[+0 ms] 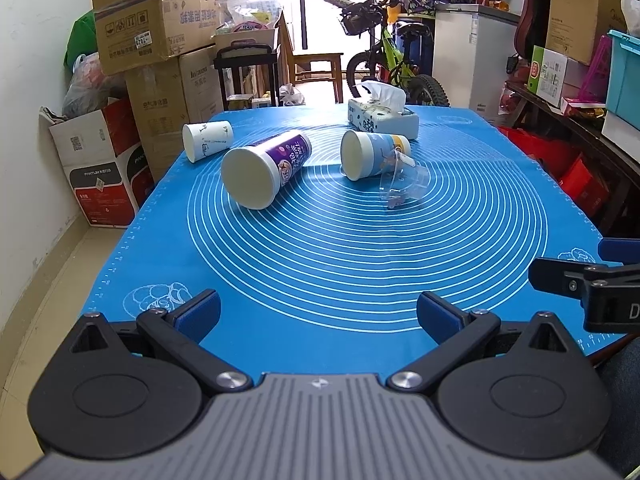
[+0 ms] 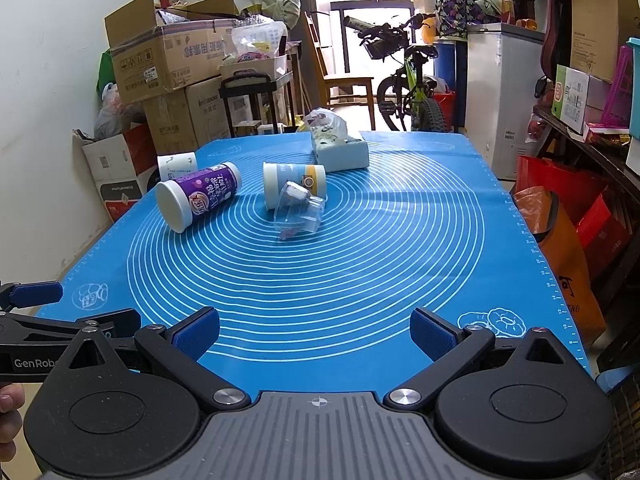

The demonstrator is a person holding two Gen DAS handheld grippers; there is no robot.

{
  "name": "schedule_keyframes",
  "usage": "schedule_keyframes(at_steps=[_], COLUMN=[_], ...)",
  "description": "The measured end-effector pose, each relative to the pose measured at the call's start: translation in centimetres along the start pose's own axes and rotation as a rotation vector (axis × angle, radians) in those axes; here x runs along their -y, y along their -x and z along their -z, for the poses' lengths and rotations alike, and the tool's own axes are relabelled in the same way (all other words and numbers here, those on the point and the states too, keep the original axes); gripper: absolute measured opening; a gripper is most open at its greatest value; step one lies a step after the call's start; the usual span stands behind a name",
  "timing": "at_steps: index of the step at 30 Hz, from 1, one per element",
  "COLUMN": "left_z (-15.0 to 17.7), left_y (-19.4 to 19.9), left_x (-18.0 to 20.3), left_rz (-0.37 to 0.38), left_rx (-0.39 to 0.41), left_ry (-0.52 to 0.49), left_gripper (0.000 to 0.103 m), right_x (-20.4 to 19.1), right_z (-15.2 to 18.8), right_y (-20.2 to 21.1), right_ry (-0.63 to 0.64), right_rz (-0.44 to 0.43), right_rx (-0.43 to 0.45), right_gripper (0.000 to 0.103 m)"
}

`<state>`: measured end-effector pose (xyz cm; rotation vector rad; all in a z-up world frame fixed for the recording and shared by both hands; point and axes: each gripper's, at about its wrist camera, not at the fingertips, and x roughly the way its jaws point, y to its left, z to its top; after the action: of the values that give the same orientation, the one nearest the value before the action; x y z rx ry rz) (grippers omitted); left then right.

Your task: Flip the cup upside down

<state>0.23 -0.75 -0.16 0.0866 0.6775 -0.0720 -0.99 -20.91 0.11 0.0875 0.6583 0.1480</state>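
Several cups lie on their sides on the blue mat (image 1: 340, 264). A purple-labelled cup (image 1: 266, 168) (image 2: 198, 200) lies left of centre. A blue and yellow cup (image 1: 374, 154) (image 2: 294, 184) lies at centre, with a clear plastic cup (image 1: 404, 180) (image 2: 298, 210) against its front. A white paper cup (image 1: 208, 140) (image 2: 178, 166) lies at the far left. My left gripper (image 1: 318, 314) is open and empty over the near edge. My right gripper (image 2: 316, 332) is open and empty beside it, also far from the cups.
A tissue box (image 1: 384, 116) (image 2: 340, 148) stands behind the cups. Stacked cardboard boxes (image 1: 152, 20) line the left wall. A bicycle (image 1: 392, 60) and a wooden chair (image 2: 344, 76) stand past the table's far edge. Shelves with boxes (image 2: 580, 92) run along the right.
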Motion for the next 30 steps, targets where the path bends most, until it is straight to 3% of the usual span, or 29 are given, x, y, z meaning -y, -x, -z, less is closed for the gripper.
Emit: schedule_keyframes(at_steps=[18,30], left_z=[-0.5,-5.3], left_y=[-0.8,-4.9], left_x=[-1.2,-4.8], left_rz=[-0.018,-0.071], left_rx=[0.027,0.095], left_ry=[-0.013,-0.104], left_gripper=[0.103,0.103], right_x=[-0.2,-2.3], right_z=[-0.5,-6.4], right_y=[-0.9,-4.6], right_ry=[0.006,0.046], right_rz=[-0.009,-0.041], right_rx=[-0.004,0.048], right_gripper=[0.1,0.1])
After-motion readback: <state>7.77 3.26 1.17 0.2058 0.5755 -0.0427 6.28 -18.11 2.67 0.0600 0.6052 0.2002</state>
